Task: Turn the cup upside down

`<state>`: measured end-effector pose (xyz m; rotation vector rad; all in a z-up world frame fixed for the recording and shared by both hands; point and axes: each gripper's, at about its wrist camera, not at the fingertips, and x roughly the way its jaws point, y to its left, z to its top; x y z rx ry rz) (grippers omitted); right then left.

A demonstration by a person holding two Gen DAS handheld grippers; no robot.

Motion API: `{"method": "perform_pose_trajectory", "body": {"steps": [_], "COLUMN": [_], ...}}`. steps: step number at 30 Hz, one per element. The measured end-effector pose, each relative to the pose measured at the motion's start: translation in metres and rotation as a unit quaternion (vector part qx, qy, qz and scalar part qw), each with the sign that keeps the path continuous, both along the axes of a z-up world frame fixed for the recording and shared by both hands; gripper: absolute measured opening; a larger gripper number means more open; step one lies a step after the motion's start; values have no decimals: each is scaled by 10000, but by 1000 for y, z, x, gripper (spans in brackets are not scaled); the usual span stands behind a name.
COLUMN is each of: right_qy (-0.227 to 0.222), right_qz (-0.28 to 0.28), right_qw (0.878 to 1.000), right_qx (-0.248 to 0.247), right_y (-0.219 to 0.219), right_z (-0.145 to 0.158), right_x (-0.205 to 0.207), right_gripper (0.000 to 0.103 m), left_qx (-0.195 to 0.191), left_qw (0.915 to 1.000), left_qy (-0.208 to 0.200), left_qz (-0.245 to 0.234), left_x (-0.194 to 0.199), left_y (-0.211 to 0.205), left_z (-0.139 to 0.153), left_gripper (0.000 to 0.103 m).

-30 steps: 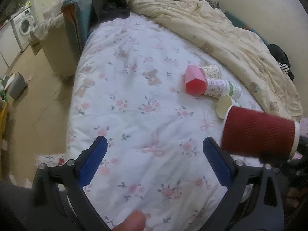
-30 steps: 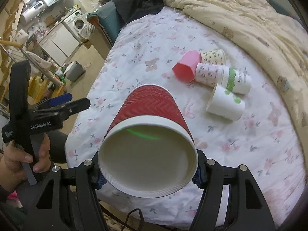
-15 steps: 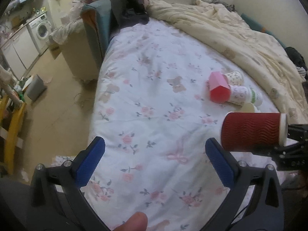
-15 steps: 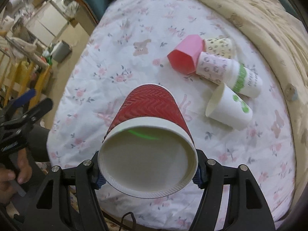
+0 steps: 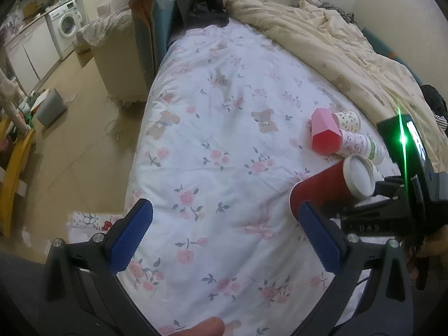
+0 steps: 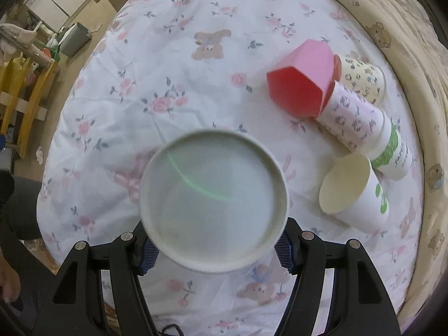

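- Your right gripper (image 6: 215, 247) is squeezed tight on the red cup (image 5: 322, 189). The cup's open mouth faces the right camera, and its other end tips down toward the bed (image 5: 224, 145).
- Your left gripper (image 5: 224, 224) has its blue fingers (image 5: 130, 238) wide apart, with nothing between them.
- Farther back, a pink cup (image 6: 301, 82) and three paper cups (image 6: 355, 120) lie on their sides, touching.
- A cream blanket (image 5: 322, 44) lies behind them.

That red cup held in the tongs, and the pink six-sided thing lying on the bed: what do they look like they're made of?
The red cup looks like paper: a dull red outer sleeve, a plain white matte inside and a rolled white rim. The pink six-sided cup seems to be plastic or coated card: flat smooth facets with crisp edges and a slight sheen. I cannot tell which.
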<state>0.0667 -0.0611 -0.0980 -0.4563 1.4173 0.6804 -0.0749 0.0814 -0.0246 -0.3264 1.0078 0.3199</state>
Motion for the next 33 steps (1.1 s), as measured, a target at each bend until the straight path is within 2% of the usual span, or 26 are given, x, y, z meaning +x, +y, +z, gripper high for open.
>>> {"method": "perform_pose_trajectory", "body": {"steps": [3,7,10,11,15,17,22,27,30,33], "right_qy": [-31,-297,-392,-417,-438,-517,-1026,-1384,-1591,-1951], "right_qz": [-116,-223,-587,-735,-1011,-1062,-1285,-1562,-1654,-1828], "right_qw": [9998,9985,9946,9926,9857,9829,9683,9557,9497,9380], "right_qx": [138,409,761,871,1273,1415,1881,2077,2130,2204], "right_y": [0,-2,-15,-20,-41,-50,-88,-118,-134,-143], "right_z": [2,8,15,17,31,41,76,95,103,106], "right_x": [1,-3,-2,-2,-6,-13,-45,-73,-85,-101], "right_gripper": [72,73,95,96,96,96,96,96,96,96], "left_qx": [-90,-260,-218,-273,-400,-326,-267,131,86,294], "left_qw": [9999,9995,9995,9993,9982,9981,9973,9971,9965,9951], "left_qy": [55,1,-82,-120,-182,-226,-492,-555,-632,-728], "left_qz": [7,-166,-227,-241,-405,-474,-465,-512,-536,-594], "left_x": [0,0,-1,-2,-7,-12,-22,-29,-36,-44], "left_y": [2,-4,-7,-8,-12,-14,-15,-26,-30,-40], "left_z": [-3,-3,2,3,4,7,18,24,26,29], "left_gripper": [103,103,103,103,103,103,103,103,103,103]}}
